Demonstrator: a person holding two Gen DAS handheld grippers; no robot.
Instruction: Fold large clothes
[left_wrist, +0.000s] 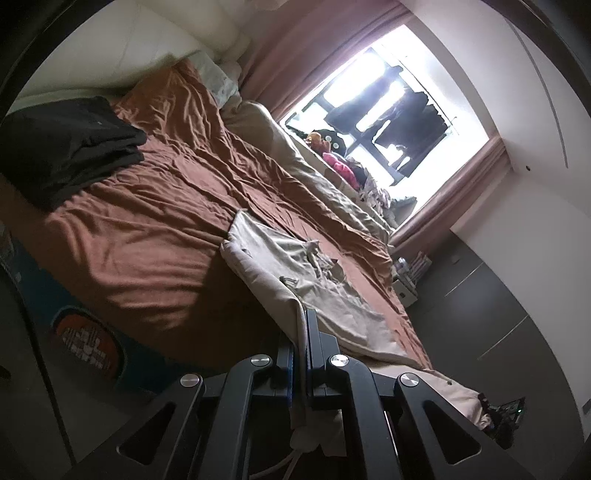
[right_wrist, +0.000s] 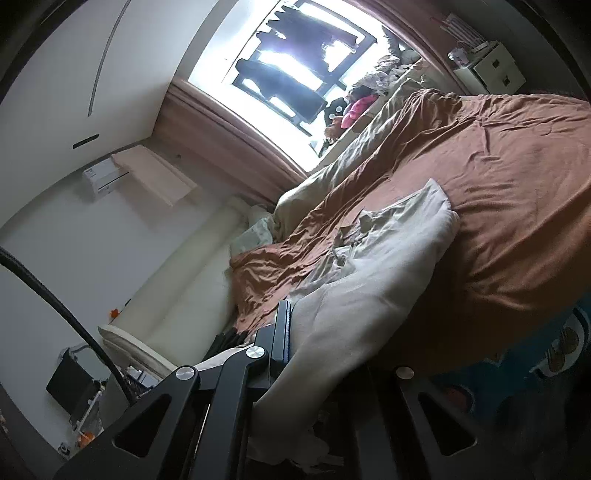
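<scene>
A large beige garment (left_wrist: 295, 280) lies stretched across the rust-brown bed sheet (left_wrist: 147, 221). My left gripper (left_wrist: 303, 332) is shut on one edge of it; the cloth is pinched between the two fingers and runs forward onto the bed. In the right wrist view the same garment (right_wrist: 388, 258) drapes from the bed over my right gripper (right_wrist: 295, 325). Its left finger (right_wrist: 282, 332) shows, the right finger is hidden under the cloth, and the fabric is held there.
A folded dark garment pile (left_wrist: 70, 147) sits on the bed's far corner. Pillows and a beige duvet (left_wrist: 321, 177) lie along the window side. A bright window (left_wrist: 388, 110), a white nightstand (right_wrist: 495, 70) and a dark cable (right_wrist: 74, 321) are around.
</scene>
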